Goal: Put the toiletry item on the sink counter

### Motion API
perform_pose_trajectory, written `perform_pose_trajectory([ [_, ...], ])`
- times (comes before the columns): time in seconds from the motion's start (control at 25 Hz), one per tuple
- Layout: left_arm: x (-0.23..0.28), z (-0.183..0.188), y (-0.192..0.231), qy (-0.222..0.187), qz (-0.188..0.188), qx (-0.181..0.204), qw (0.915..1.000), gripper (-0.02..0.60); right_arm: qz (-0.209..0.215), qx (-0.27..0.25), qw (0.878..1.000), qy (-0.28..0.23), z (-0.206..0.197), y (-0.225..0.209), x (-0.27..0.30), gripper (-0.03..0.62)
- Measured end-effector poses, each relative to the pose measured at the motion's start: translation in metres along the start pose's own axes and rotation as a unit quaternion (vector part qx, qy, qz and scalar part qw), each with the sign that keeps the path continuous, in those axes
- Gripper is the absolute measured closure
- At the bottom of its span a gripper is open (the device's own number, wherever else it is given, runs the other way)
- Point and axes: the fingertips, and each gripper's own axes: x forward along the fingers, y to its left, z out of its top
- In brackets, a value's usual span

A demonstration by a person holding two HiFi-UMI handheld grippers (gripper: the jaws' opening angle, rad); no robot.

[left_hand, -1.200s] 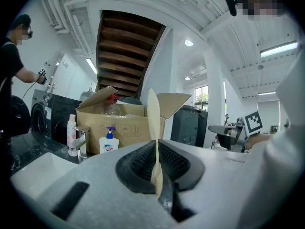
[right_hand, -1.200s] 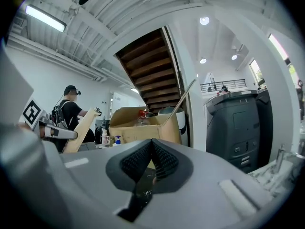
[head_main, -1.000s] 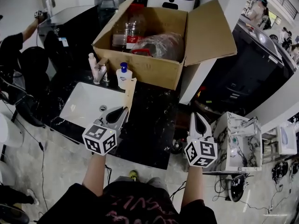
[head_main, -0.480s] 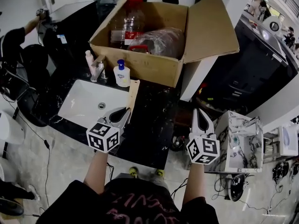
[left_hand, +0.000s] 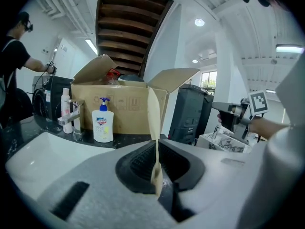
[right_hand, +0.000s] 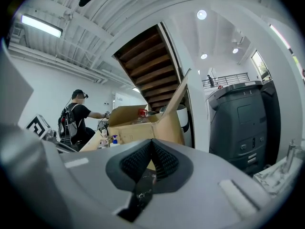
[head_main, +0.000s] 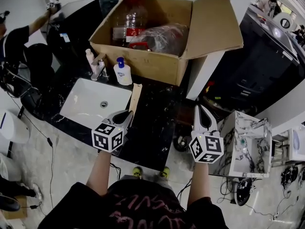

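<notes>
Left gripper (head_main: 125,116) (left_hand: 156,161): clenched on a thin tan strip (head_main: 135,95) (left_hand: 154,123); held over the near part of the dark worktop (head_main: 152,123), just right of the white sink basin (head_main: 86,104).
Tan strip: pinched at its near end and seen edge-on between the jaws; its far end is pointed toward the soap bottle (head_main: 123,71) (left_hand: 103,124).
Right gripper (head_main: 200,113) (right_hand: 151,159): jaws are pressed together with nothing between them; held off the worktop's right edge.
Soap bottle: stood upright behind the basin, beside the faucet (head_main: 98,66), in front of the open cardboard box (head_main: 147,63).

A dark wooden staircase (left_hand: 128,27) rises overhead, above a pale grey floor (head_main: 66,163).
</notes>
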Motion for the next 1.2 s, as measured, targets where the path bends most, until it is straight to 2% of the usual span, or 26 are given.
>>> perform_pose_trajectory([
  [0.32,0.017,-0.039,0.000,0.069,0.008,-0.002,0.9976,0.561,0.003,0.003,1.000,0.016,-0.015,-0.005,-0.002,0.582],
  [0.64,0.036,-0.084,0.003,0.128,0.011,-0.017,0.9916,0.560,-0.001,0.006,1.000,0.028,-0.025,-0.012,-0.001,0.582],
  [1.2,0.060,-0.109,0.010,0.169,0.011,-0.032,0.9850,0.560,-0.003,0.008,0.999,0.042,-0.036,-0.017,0.004,0.582],
])
